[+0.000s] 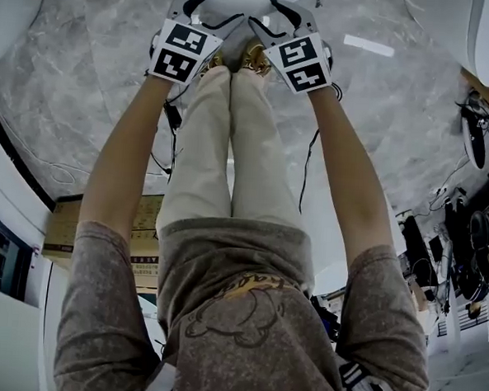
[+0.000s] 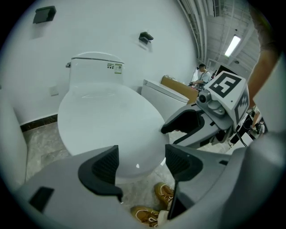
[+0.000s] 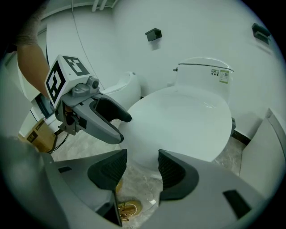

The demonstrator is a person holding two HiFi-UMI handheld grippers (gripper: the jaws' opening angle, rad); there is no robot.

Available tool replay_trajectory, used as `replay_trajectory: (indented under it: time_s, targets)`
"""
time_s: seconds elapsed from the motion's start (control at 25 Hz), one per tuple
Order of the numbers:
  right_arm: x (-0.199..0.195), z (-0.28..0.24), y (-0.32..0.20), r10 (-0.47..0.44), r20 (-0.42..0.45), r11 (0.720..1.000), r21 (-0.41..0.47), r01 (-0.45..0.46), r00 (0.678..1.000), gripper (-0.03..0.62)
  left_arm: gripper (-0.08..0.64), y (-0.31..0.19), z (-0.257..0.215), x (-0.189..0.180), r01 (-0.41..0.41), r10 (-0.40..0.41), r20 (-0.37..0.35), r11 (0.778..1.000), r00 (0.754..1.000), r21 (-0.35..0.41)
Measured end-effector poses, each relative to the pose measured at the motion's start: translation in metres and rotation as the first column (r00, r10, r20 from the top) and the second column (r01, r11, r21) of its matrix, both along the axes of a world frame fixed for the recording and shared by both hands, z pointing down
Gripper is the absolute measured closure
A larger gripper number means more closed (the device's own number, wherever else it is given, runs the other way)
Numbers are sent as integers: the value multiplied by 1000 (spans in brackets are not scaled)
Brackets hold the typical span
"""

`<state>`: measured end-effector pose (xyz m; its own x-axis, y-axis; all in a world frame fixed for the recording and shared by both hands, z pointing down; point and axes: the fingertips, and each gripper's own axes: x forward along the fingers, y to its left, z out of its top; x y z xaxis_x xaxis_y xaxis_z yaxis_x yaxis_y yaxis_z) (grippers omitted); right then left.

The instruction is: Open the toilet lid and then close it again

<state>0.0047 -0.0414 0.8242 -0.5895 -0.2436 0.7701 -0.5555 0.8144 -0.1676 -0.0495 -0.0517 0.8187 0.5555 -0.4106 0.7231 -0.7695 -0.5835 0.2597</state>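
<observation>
- The jaws of our left gripper (image 2: 142, 166) stand wide, holding nothing; the front edge of the closed toilet lid (image 2: 109, 120) lies just ahead of them.
- Those of our right gripper (image 3: 143, 166) likewise gape empty beside it, with open floor (image 3: 136, 185) below.

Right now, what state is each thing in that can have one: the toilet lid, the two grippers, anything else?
toilet lid: closed, lying flat on the bowl.
left gripper: jaws apart, gripping nothing; the lid's front edge shows beyond them.
right gripper: jaws apart, gripping nothing; also aimed at the lid's front edge.
ceiling light: on.
</observation>
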Motion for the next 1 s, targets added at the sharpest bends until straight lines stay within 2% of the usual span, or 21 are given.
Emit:
replay_trajectory:
  time_s: [0.2,0.36,0.52,0.68,0.84,1.0]
  targets:
    - [2,-12,-3,-9,16,1000,-16,9,1000,354,233,-1,-12,2,18,-18,-10,1000,1000,-15]
    - [9,-70,-21,58,42,998,31,-60,997,354,233,1,-66,9,28,-28,-41,1000,999,-1]
    - [14,-157,-39,100,100,990,93,-109,990,354,235,-13,-150,6,82,-78,-80,995,994,54]
    - [27,-258,-36,118,160,977,156,-143,980,354,235,-22,-257,10,103,-89,-103,985,991,139]
    - [25,-369,-42,138,277,950,234,-206,951,354,235,-36,-374,6,111,-75,-137,955,988,274]
    - [27,-455,-28,123,338,924,305,-232,933,354,235,-19,-463,-3,124,-62,-181,927,982,355]
